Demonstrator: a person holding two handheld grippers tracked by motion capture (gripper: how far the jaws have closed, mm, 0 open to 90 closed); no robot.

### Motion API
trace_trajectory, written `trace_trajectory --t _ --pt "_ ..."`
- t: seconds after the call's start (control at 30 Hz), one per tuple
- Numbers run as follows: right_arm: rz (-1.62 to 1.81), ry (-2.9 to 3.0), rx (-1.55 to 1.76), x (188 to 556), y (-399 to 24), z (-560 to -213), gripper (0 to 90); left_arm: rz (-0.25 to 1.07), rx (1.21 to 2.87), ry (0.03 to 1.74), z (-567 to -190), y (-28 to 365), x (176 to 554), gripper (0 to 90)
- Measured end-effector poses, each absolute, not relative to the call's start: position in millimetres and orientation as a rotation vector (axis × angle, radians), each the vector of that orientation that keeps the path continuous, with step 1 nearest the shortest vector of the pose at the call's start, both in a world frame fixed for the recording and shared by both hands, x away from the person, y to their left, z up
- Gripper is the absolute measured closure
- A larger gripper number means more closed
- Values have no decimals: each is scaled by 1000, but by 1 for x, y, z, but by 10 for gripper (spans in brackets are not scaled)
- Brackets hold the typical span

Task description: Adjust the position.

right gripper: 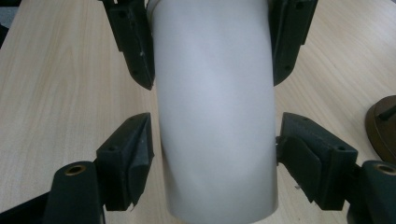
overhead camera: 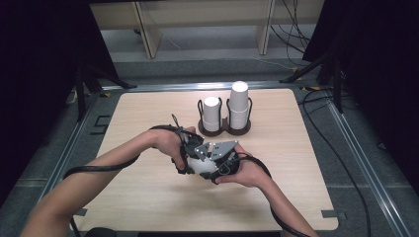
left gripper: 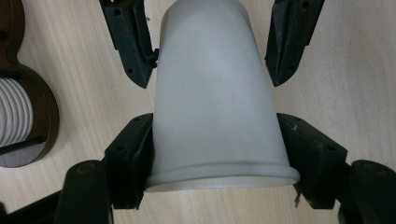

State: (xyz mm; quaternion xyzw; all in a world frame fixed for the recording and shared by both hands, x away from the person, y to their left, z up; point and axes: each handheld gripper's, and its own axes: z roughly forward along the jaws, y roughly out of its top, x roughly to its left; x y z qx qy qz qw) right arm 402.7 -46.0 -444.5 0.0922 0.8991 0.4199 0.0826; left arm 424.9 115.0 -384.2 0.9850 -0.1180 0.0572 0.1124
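A white paper cup [overhead camera: 201,167] hangs just above the middle of the wooden table [overhead camera: 148,197], held between both hand-held grippers. In the left gripper view the cup [left gripper: 215,102] has its rim toward the camera. My left gripper [left gripper: 215,126] is shut on it near that rim. My right gripper [left gripper: 211,77] clamps the narrower far end. In the right gripper view the cup [right gripper: 215,116] runs lengthwise, with my right gripper [right gripper: 215,126] shut on it and the left gripper [right gripper: 213,79] gripping farther along. From above, the left gripper [overhead camera: 193,157] and right gripper [overhead camera: 213,160] face each other.
A dark brown two-slot cup holder [overhead camera: 225,129] stands behind the hands, holding a short stack of cups [overhead camera: 212,113] and a taller stack [overhead camera: 239,103]. Its base [left gripper: 44,116] lies left in the left gripper view, and the base [right gripper: 383,126] right in the right gripper view. Cables trail off the table's far right.
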Motion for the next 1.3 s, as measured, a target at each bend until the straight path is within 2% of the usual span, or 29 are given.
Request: trace_trajectory --t 0.13,0.2,0.27,0.3,0.37,0.47,0.53,0.57,0.63,0.77,0.8,0.9,1.07,1.3 --pt "1245 2683 264 403 -45 -446 278 134 2879 -262 -387 115 421 309" --pt "1242 2686 269 403 -44 -447 280 154 2894 -335 -385 114 424 309" --pt "1241 2683 259 404 -44 -449 290 153 2894 -335 -385 114 423 309" --pt "1235 2703 308 401 -44 -449 298 193 2877 -435 -383 111 427 309" --pt "1240 2703 329 400 -44 -450 315 141 2868 -316 -385 113 422 309" --pt "1243 2686 264 403 -44 -451 328 156 2889 -361 -384 111 423 309" --pt "1223 2748 375 397 -45 -451 334 144 2874 -324 -385 111 420 308" --pt "1243 2703 263 402 -44 -452 336 142 2877 -329 -385 111 420 308" --pt "1249 2704 311 399 -45 -453 340 142 2868 -325 -386 111 420 304" --pt "1252 2678 287 399 -47 -455 341 170 2842 -373 -386 113 421 267" --pt "1260 2632 187 403 -47 -455 341 181 2828 -382 -386 114 422 251" --pt "1263 2629 224 399 -50 -456 341 189 2752 -349 -387 119 422 139" --pt "1312 2545 222 397 -60 -456 342 197 2610 -282 -384 133 426 91" --pt "1429 2432 370 387 -79 -464 340 345 2345 -75 -392 167 418 80"
